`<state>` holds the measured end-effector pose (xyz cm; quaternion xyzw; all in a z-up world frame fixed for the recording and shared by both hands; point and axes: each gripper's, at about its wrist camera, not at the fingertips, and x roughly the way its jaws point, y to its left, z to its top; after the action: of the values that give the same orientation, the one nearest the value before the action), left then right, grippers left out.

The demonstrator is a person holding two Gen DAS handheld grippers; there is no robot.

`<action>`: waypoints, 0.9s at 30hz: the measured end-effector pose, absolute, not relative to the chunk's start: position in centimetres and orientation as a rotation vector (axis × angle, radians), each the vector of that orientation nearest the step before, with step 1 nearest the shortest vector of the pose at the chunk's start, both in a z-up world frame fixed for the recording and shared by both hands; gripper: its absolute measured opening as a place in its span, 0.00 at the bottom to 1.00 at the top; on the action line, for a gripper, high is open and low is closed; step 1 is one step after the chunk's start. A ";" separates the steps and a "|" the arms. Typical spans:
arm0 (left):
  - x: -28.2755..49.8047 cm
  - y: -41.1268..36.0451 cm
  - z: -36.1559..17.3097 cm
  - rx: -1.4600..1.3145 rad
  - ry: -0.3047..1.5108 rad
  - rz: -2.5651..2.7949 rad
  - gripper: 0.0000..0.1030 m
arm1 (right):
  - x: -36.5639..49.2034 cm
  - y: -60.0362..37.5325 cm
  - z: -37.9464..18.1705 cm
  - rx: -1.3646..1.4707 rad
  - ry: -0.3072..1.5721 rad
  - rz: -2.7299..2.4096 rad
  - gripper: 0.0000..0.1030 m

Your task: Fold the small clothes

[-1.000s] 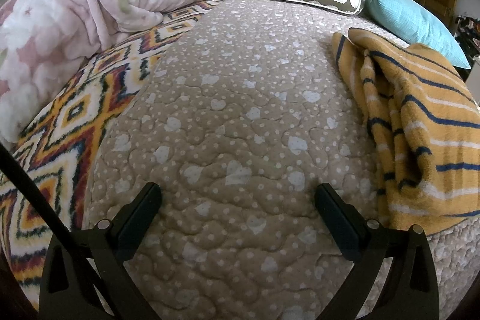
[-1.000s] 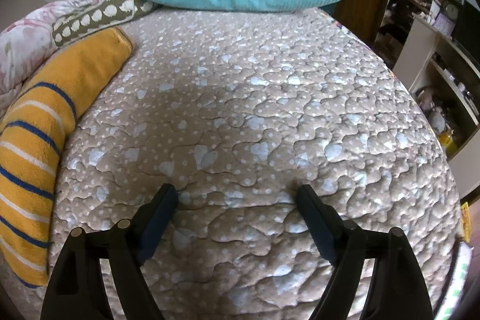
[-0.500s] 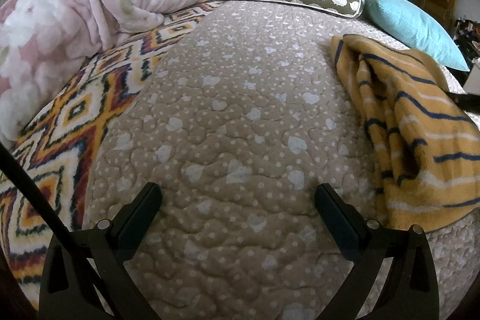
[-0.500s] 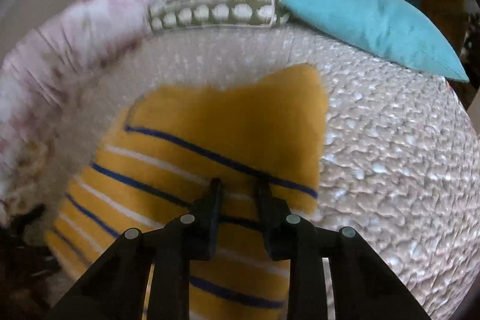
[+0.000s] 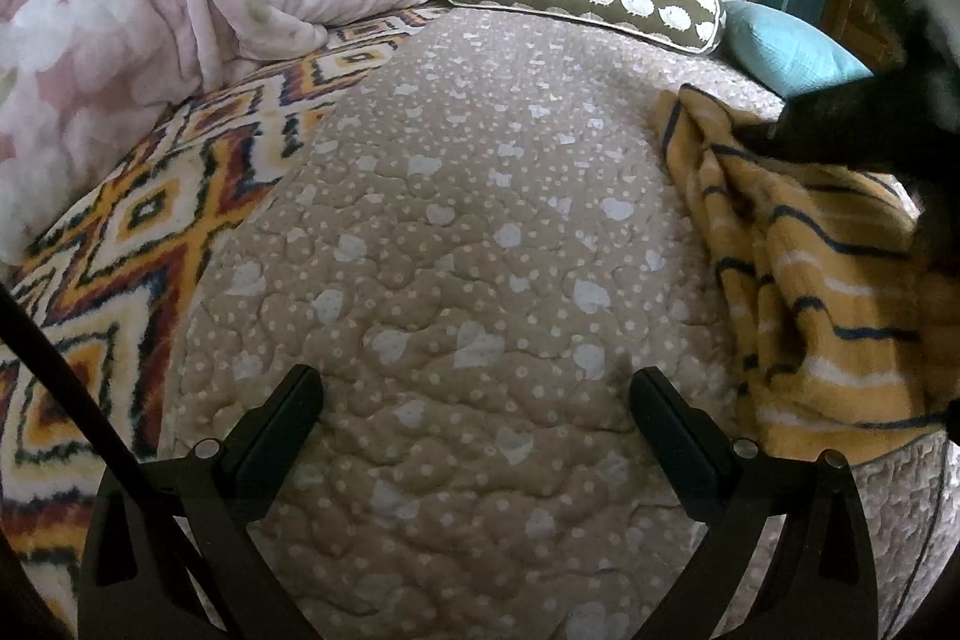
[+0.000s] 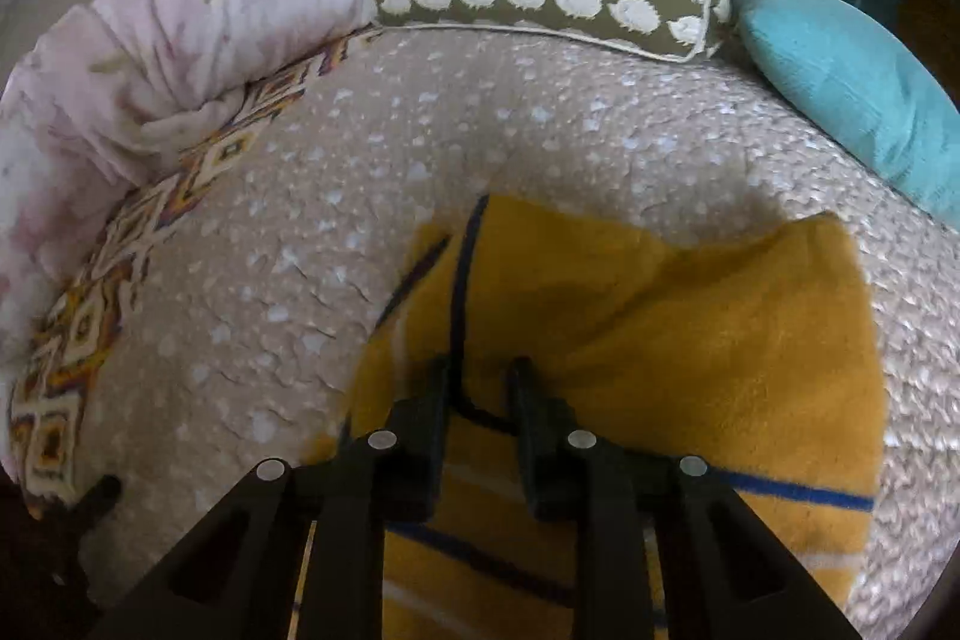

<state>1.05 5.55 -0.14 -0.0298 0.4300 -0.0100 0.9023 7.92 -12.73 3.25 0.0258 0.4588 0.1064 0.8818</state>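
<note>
Right claw (image 6: 480, 388) closing on bunched yellow striped garment (image 6: 690, 340); left claw (image 5: 474, 400) wide, empty, over quilt (image 5: 450, 190).

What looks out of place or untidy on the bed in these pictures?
Only the yellow striped garment: it lies bunched and wrinkled on the beige quilt, not flat, with a fold pinched between the closing fingers of the right gripper. Nothing looks spilled or damaged.

Right gripper (image 6: 480, 388) closing (pinching cloth); left gripper (image 5: 474, 400) wide.
</note>
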 end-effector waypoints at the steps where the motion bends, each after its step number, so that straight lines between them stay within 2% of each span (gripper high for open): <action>1: 1.0 5.6 -0.2 -0.064 0.889 -0.022 0.99 | 6.8 -13.2 4.5 0.127 0.921 0.282 0.24; 5: 0.9 6.0 -0.1 -0.090 0.879 -0.035 0.99 | 2.3 -13.7 6.4 0.207 0.852 0.380 0.24; 6: 0.9 6.0 -0.1 -0.096 0.877 -0.038 0.99 | 1.3 -13.8 6.1 0.220 0.857 0.385 0.25; 8: 0.8 6.1 0.0 -0.100 0.876 -0.040 0.99 | 0.4 -13.3 3.9 0.217 0.930 0.370 0.32; 10: 0.8 6.1 0.0 -0.096 0.877 -0.037 0.99 | -1.0 -13.9 2.4 0.225 0.963 0.372 0.31; 12: 0.7 6.0 0.0 -0.085 0.879 -0.033 0.99 | -3.7 -15.3 3.3 0.244 0.896 0.378 0.32; 13: 0.7 5.9 0.0 -0.079 0.881 -0.030 0.99 | -5.1 -16.1 3.9 0.244 0.862 0.371 0.34; 16: 1.0 5.6 -0.2 -0.057 0.903 -0.018 0.99 | -10.2 -19.8 5.1 0.242 0.768 0.297 0.50; 17: 1.3 5.2 -0.3 -0.032 0.923 -0.009 1.00 | -11.6 -21.1 5.3 0.229 0.753 0.260 0.52; 21: 2.0 4.2 -0.5 0.029 0.966 0.013 1.00 | -15.6 -25.7 4.8 0.229 0.720 0.125 0.52; 27: 2.5 4.3 -0.4 0.017 0.997 0.024 1.00 | -18.2 -30.0 3.2 0.393 0.670 0.062 0.55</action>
<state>2.45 4.28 -0.36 0.0079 0.4779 0.0116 0.8783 -18.23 -29.99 3.25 0.1914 0.3266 0.0300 0.9251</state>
